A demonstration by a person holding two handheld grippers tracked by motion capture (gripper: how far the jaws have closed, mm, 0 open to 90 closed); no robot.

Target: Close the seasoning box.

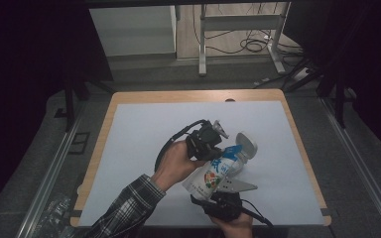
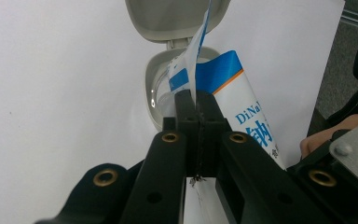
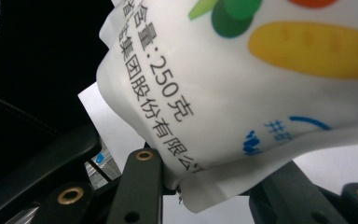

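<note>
A white pouch point(image 1: 212, 174) with blue top and fruit print hangs tilted between my two grippers, above the table. My left gripper point(image 1: 219, 150) is shut on the pouch's opened top edge point(image 2: 196, 79). The mouth points into a small beige box point(image 1: 244, 148) with its hinged lid point(image 2: 177, 18) swung open; the box's tub point(image 2: 156, 88) lies just beyond the jaws. My right gripper point(image 1: 206, 194) is shut on the pouch's bottom seam point(image 3: 205, 189), with black printed characters on the pouch point(image 3: 242, 84) right above it.
A white mat point(image 1: 144, 129) covers the wooden table point(image 1: 104, 134), with bare room to the left and back. Behind the table stand a metal frame point(image 1: 238, 25) and floor cables point(image 1: 250, 44). A crumpled plastic wrapper point(image 1: 54, 213) lies at the lower left.
</note>
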